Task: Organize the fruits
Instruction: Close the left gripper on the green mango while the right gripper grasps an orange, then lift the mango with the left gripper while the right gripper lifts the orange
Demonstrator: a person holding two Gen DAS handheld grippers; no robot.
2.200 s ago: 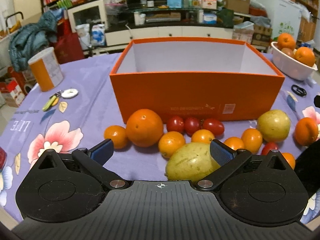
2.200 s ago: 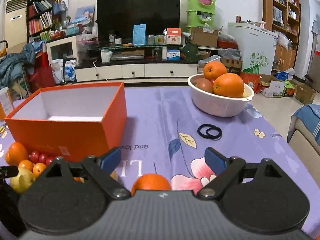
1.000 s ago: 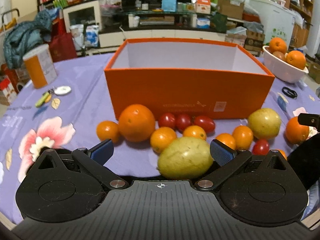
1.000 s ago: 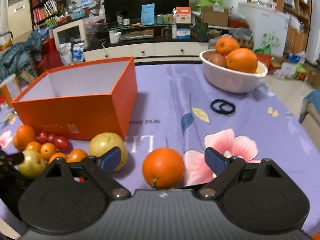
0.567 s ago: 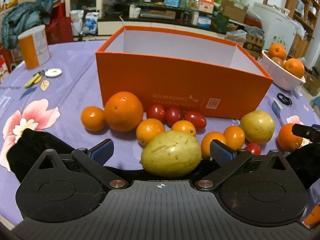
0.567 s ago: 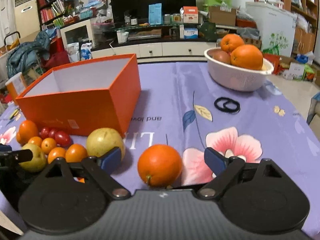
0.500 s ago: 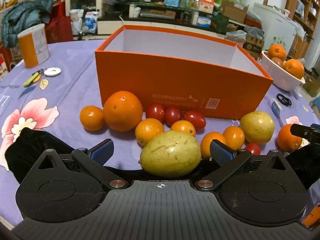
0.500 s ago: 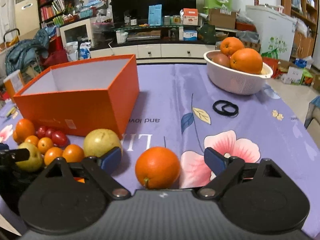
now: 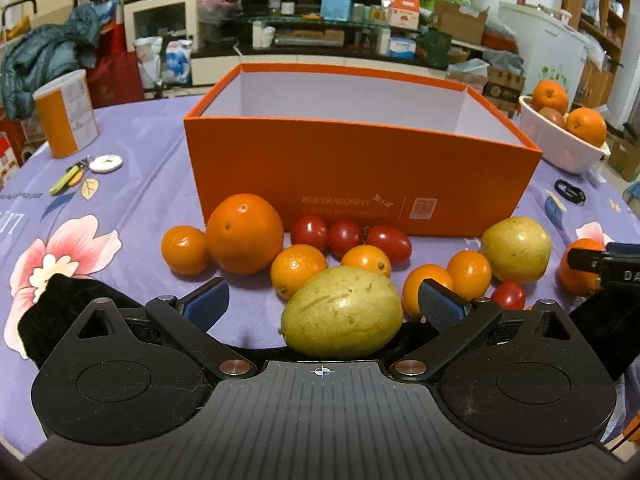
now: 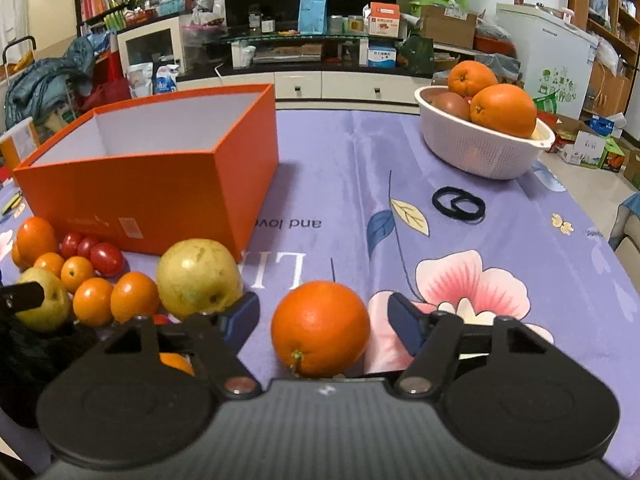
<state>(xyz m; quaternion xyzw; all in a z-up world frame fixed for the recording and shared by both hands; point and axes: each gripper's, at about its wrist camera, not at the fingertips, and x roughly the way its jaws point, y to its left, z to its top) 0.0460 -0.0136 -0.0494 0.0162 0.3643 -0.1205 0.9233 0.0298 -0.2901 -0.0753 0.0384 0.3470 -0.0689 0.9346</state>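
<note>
An empty orange box [image 9: 360, 168] stands on the purple flowered cloth; it also shows in the right wrist view [image 10: 152, 184]. Loose fruit lies in front of it: a big orange [image 9: 244, 234], small oranges, red tomatoes [image 9: 348, 236], a round yellow-green fruit [image 9: 516, 249]. My left gripper [image 9: 324, 304] is open around a yellow-green oval fruit [image 9: 342, 310], which sits nearer the right finger. My right gripper [image 10: 324, 322] is open, narrower than before, around an orange [image 10: 320, 328]; neither pad touches it.
A white basket [image 10: 480, 148] with oranges stands at the back right. Black hair ties [image 10: 458, 203] lie near it. A canister [image 9: 66, 118], keys and a tag [image 9: 106, 163] sit at the left. A black-gloved hand [image 9: 60, 304] shows below the left gripper.
My right gripper's fingers have closed in partway around the orange. The left gripper has shifted slightly, the oval fruit now lying nearer its right finger.
</note>
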